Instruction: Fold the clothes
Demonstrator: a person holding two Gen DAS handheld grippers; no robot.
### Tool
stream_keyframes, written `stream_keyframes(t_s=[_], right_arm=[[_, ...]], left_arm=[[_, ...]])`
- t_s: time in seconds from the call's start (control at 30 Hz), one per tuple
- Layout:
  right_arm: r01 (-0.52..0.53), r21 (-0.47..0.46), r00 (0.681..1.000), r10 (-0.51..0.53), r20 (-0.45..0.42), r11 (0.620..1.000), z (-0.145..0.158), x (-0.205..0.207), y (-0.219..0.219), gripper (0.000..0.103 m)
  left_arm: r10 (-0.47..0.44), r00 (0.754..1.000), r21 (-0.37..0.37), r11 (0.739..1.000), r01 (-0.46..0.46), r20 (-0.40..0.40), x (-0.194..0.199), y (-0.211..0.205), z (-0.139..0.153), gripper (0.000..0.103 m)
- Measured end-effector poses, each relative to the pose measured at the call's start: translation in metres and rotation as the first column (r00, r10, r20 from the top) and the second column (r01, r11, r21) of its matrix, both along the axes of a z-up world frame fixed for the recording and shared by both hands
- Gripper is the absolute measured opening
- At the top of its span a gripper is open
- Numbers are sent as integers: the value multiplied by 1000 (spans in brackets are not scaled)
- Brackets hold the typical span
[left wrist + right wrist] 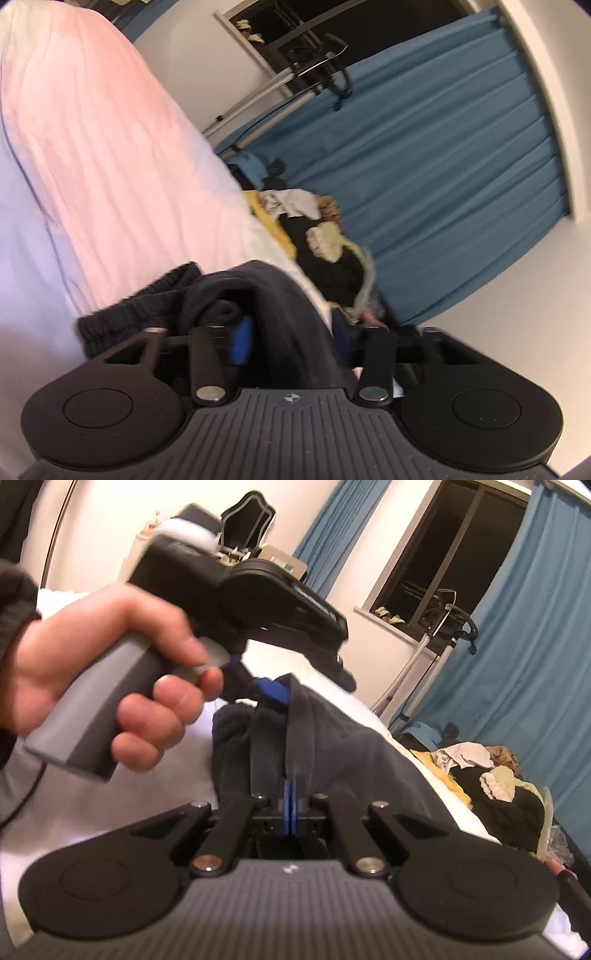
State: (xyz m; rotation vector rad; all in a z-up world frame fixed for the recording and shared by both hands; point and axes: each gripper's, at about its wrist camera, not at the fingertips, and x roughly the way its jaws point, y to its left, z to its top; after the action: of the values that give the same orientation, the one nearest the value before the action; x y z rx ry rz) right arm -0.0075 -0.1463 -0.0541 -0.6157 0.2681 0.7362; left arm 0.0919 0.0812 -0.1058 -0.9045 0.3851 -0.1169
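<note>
A dark grey fleecy garment (332, 746) is stretched over the white bed between both grippers. My right gripper (291, 794) is shut, its blue pads pinching the garment's near edge. A person's hand (110, 686) holds my left gripper (271, 692) at the garment's far edge, with the blue fingers (275, 694) closed on the cloth. In the left wrist view the garment (280, 295) fills the gap of the left gripper (291, 336), bunched in thick folds between its blue pads (242, 339).
The white bed cover (92, 166) spreads to the left. A pile of mixed clothes (491, 779) lies at the bed's far right edge. Blue curtains (443, 166) and a dark window (443, 554) stand behind, with a metal rack (258, 92) beside them.
</note>
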Motion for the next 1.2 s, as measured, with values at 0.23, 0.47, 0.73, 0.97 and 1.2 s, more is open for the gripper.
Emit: stream_keyframes(t_s=[0.23, 0.47, 0.73, 0.97, 1.2], right_arm=[[-10, 76, 999, 7, 32, 997, 8, -1, -10, 14], [-32, 128, 998, 24, 59, 991, 9, 4, -16, 56], [-77, 40, 987, 71, 143, 996, -6, 5, -2, 79], [-123, -152, 976, 147, 158, 981, -38, 12, 22, 81], [-19, -158, 991, 39, 131, 987, -46, 41, 28, 51]], left_arm=[[62, 998, -90, 994, -59, 29, -22, 12, 7, 5], [88, 993, -31, 995, -91, -83, -6, 17, -16, 6], [62, 996, -35, 997, -64, -72, -16, 17, -6, 8], [16, 997, -59, 998, -21, -72, -39, 16, 2, 73], [-26, 993, -27, 999, 23, -117, -42, 8, -4, 94]])
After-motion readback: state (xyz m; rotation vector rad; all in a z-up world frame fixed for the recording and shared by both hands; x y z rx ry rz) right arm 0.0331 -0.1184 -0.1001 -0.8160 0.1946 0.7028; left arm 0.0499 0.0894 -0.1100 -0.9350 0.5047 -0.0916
